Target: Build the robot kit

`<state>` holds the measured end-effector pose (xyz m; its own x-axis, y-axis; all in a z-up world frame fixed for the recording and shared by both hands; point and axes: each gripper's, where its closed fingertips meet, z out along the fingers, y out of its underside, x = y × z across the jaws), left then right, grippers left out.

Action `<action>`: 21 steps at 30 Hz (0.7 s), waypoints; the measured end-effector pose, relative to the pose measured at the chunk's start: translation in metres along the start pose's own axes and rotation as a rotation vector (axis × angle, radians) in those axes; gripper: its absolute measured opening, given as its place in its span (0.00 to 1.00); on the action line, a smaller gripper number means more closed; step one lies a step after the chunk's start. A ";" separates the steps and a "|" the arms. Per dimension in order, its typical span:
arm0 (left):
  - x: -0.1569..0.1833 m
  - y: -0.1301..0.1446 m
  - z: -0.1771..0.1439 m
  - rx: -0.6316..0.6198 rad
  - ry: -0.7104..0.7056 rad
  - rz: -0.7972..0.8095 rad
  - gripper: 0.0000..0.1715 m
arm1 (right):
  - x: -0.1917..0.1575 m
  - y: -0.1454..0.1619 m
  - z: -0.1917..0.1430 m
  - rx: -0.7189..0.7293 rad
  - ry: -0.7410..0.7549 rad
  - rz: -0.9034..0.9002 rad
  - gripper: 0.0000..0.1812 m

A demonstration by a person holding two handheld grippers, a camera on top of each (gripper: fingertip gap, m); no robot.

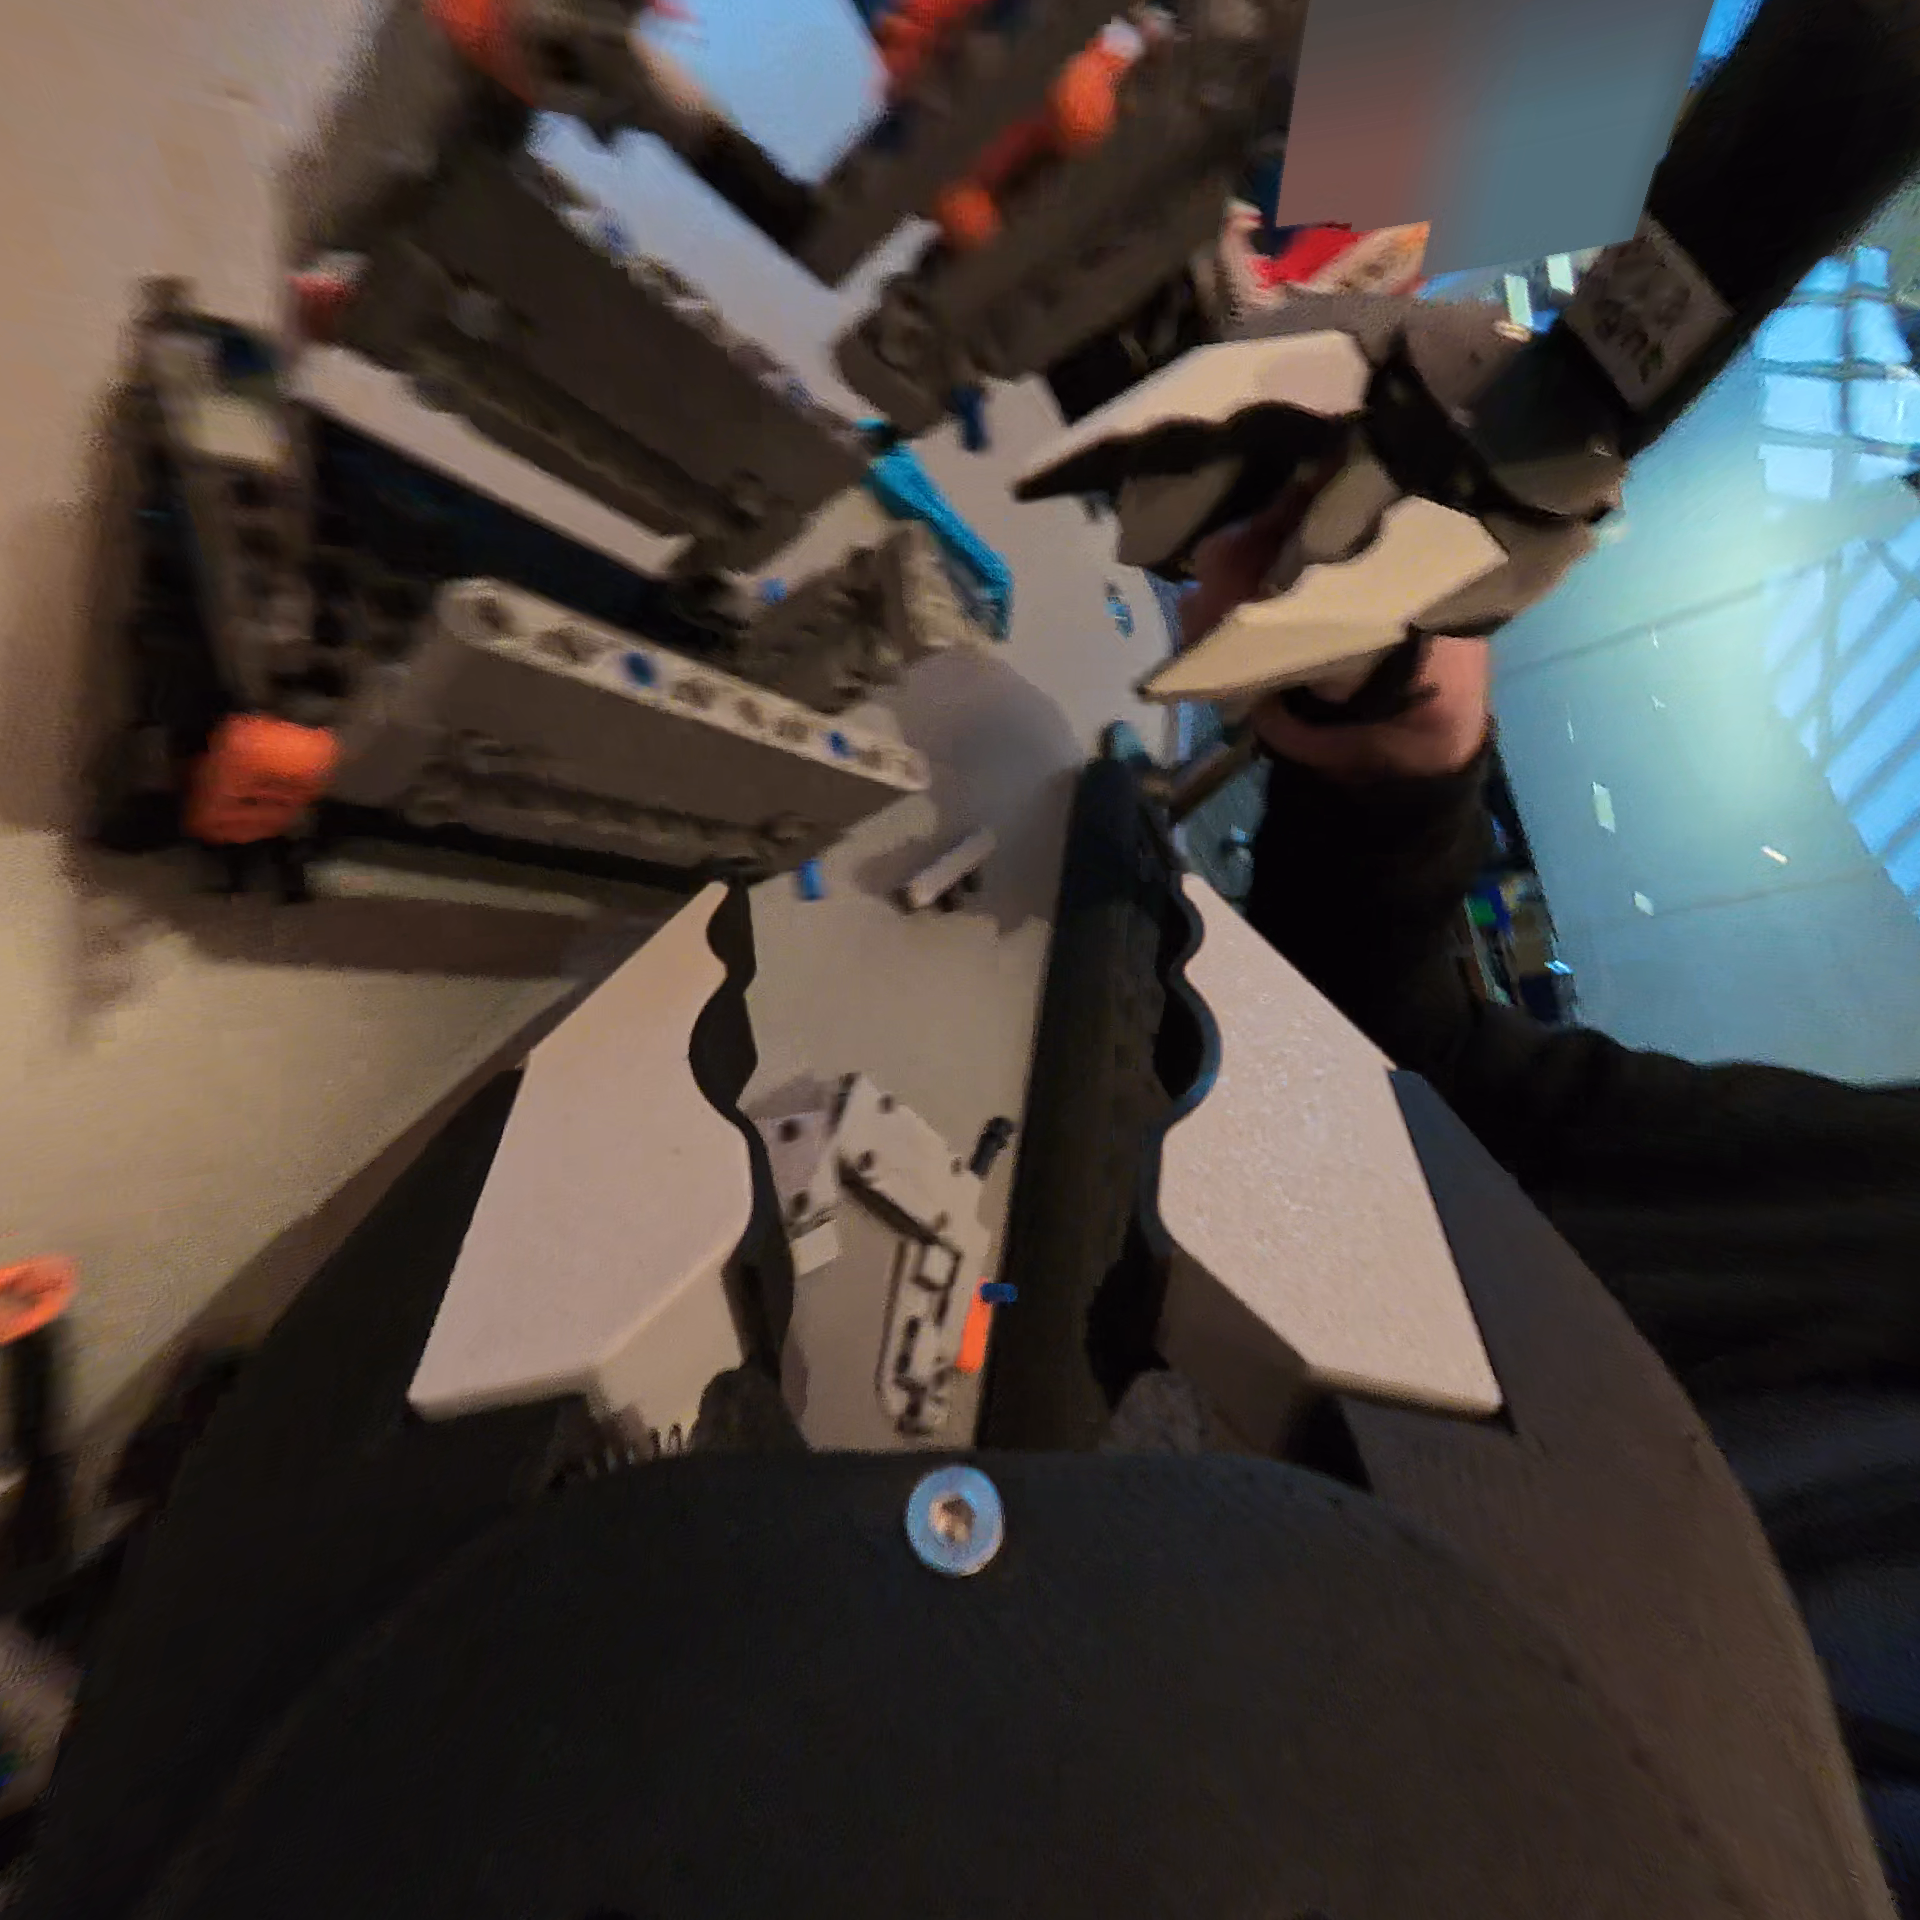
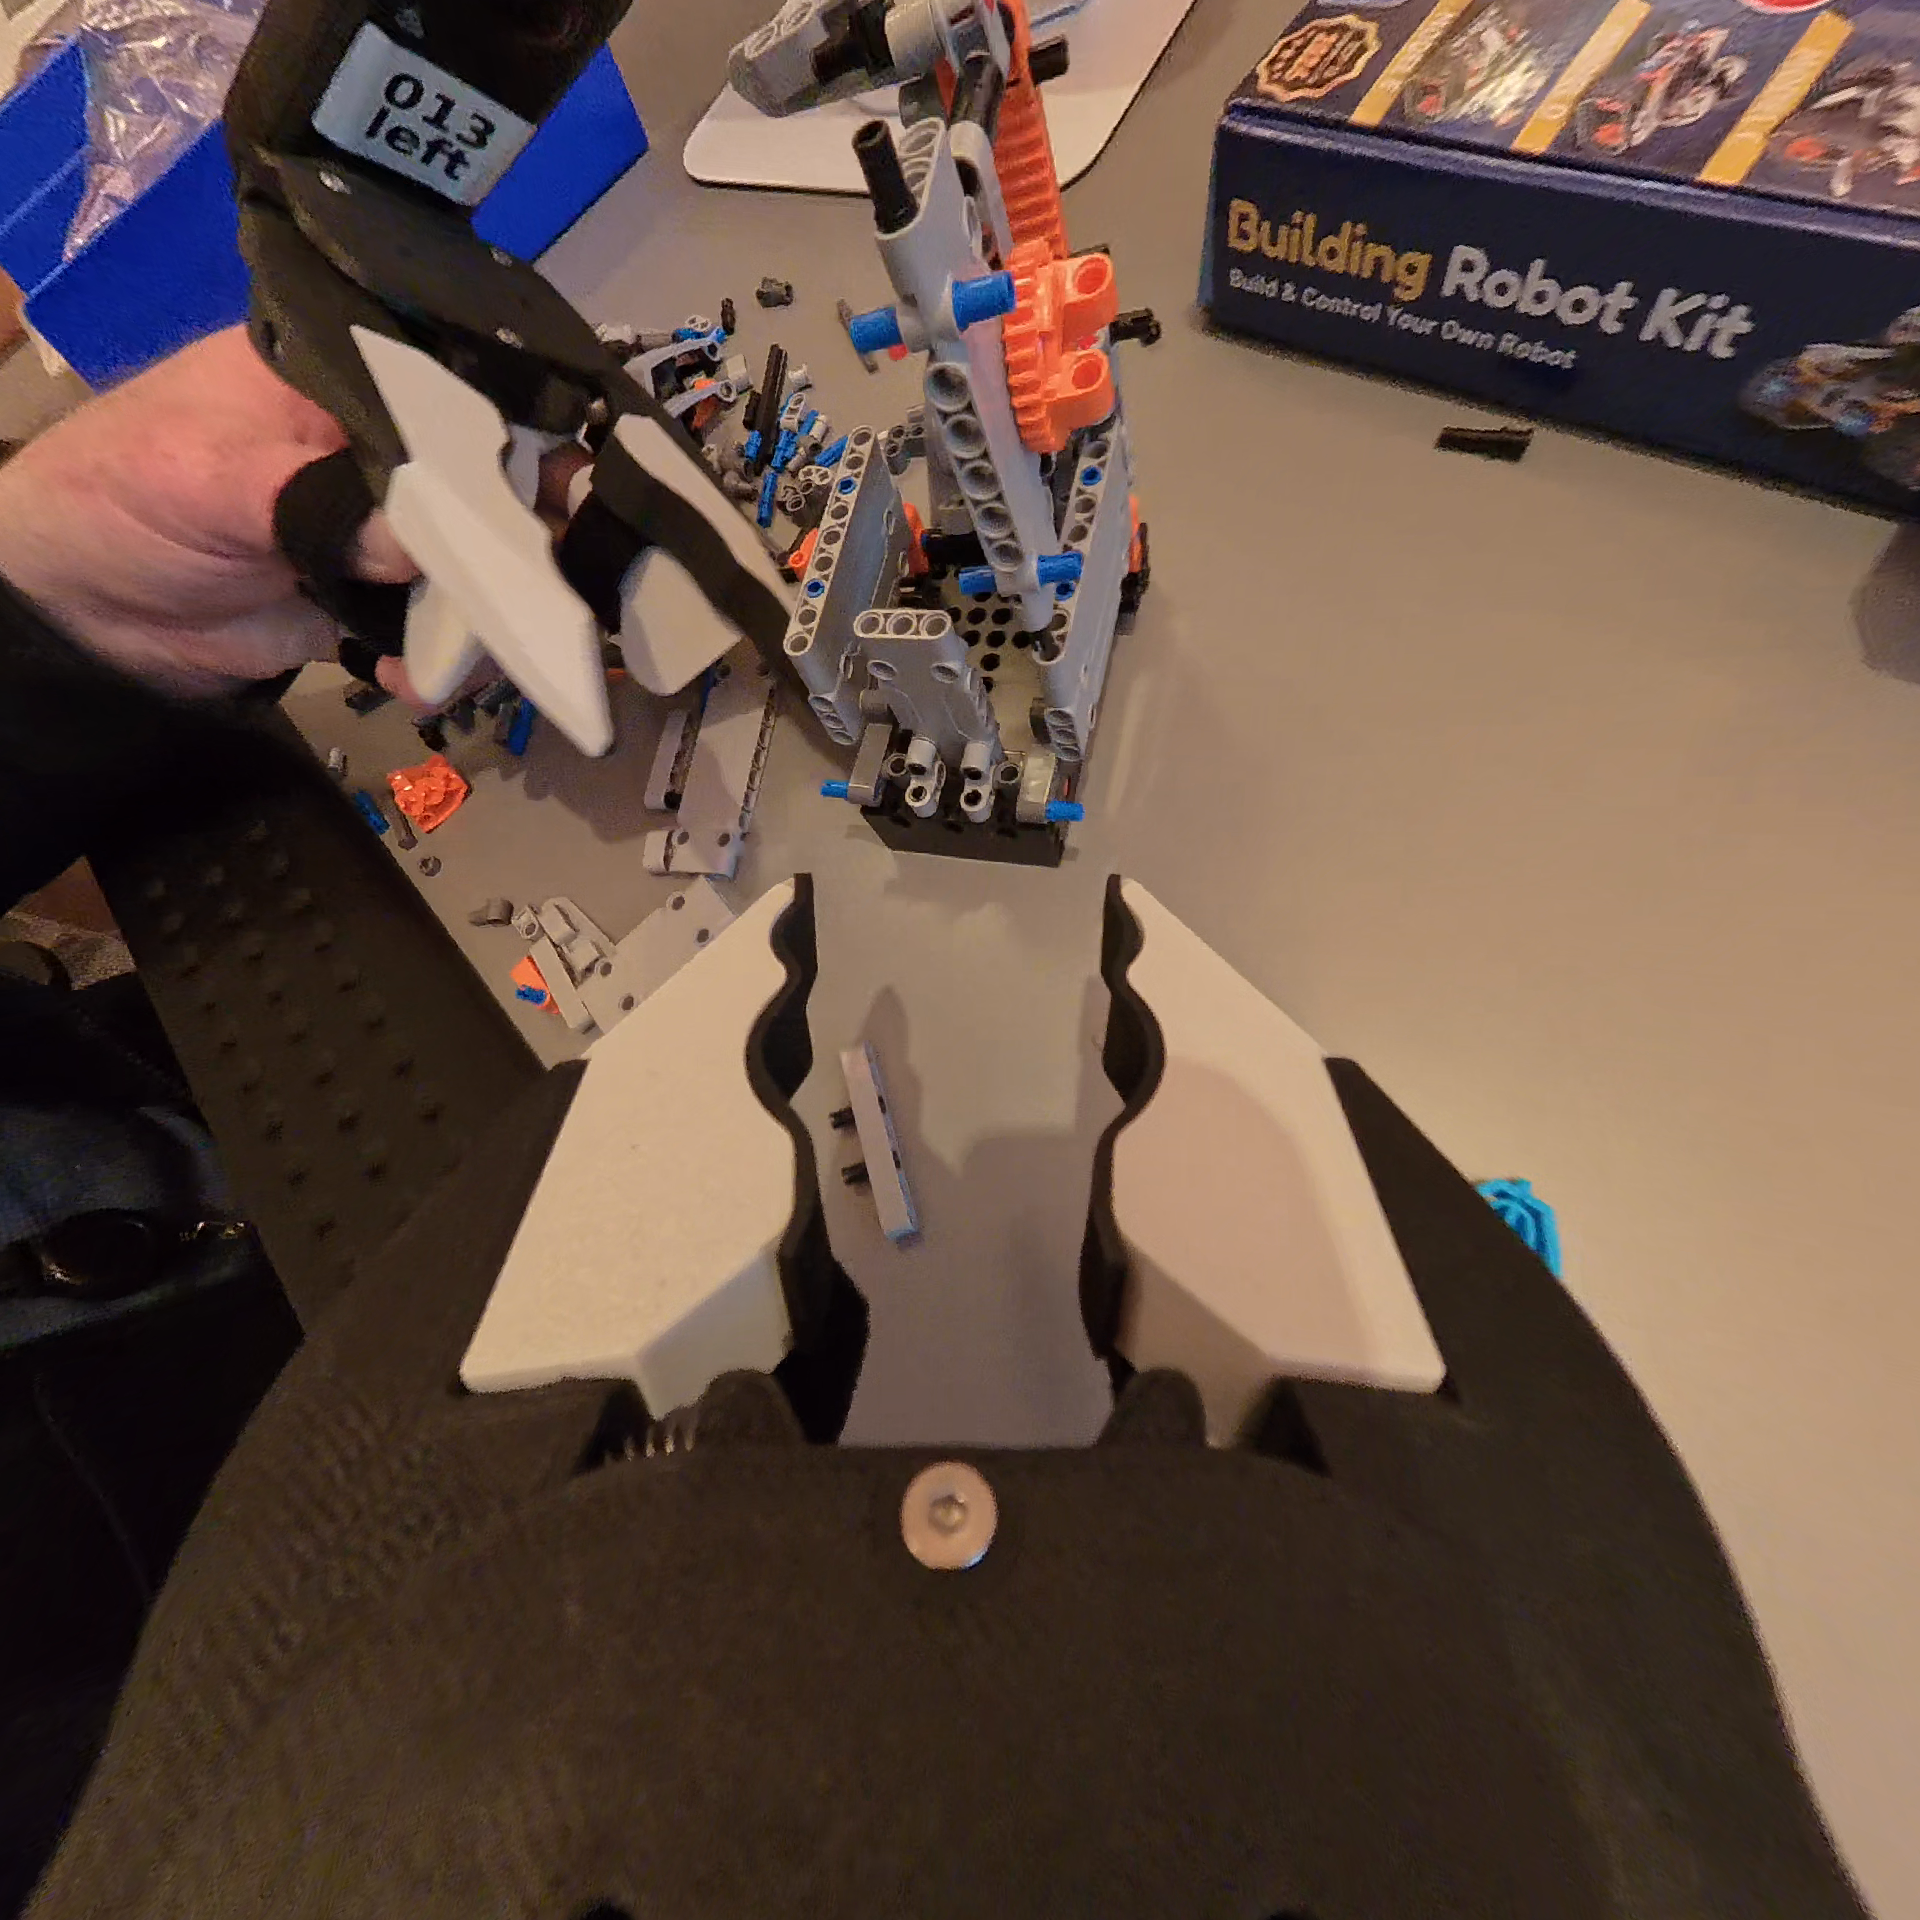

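Meanwhile both tools gape: right tool (image 2: 956, 883) faces the brick model (image 2: 966, 582), left tool (image 2: 623, 665) over loose parts (image 2: 769, 436).

Grey table (image 2: 1455, 883); brick model (image 2: 966, 623) upright, loose parts (image 2: 727, 436) beside; kit box (image 2: 1558, 260) far right.

A grey-and-orange brick model (image 2: 977, 582) stands upright on the table, loose parts (image 2: 727, 416) beside it.
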<state>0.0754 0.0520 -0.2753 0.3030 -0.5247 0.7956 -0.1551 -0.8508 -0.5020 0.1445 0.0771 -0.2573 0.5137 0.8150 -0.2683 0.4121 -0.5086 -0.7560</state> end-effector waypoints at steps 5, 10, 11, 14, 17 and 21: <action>0.023 0.005 -0.019 -0.028 0.016 0.127 0.39 | 0.002 -0.003 -0.013 0.031 0.022 -0.026 0.28; -0.003 -0.033 -0.072 0.059 -0.218 0.315 0.45 | -0.001 0.003 -0.013 0.001 0.040 -0.072 0.27; -0.011 -0.043 -0.078 0.077 -0.269 0.354 0.49 | -0.004 0.009 -0.012 -0.025 0.024 -0.070 0.27; -0.021 -0.054 -0.075 0.043 -0.290 0.410 0.53 | -0.012 0.029 -0.006 -0.100 0.000 -0.076 0.25; -0.031 -0.056 -0.060 -0.007 -0.281 0.424 0.51 | -0.013 0.041 -0.003 -0.133 0.006 -0.069 0.25; -0.040 -0.040 -0.037 -0.092 -0.209 0.350 0.50 | -0.017 0.052 0.000 -0.163 -0.017 -0.053 0.25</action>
<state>0.0349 0.1060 -0.2751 0.3997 -0.7736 0.4918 -0.3632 -0.6262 -0.6899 0.1573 0.0366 -0.2916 0.4756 0.8457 -0.2421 0.5556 -0.5021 -0.6627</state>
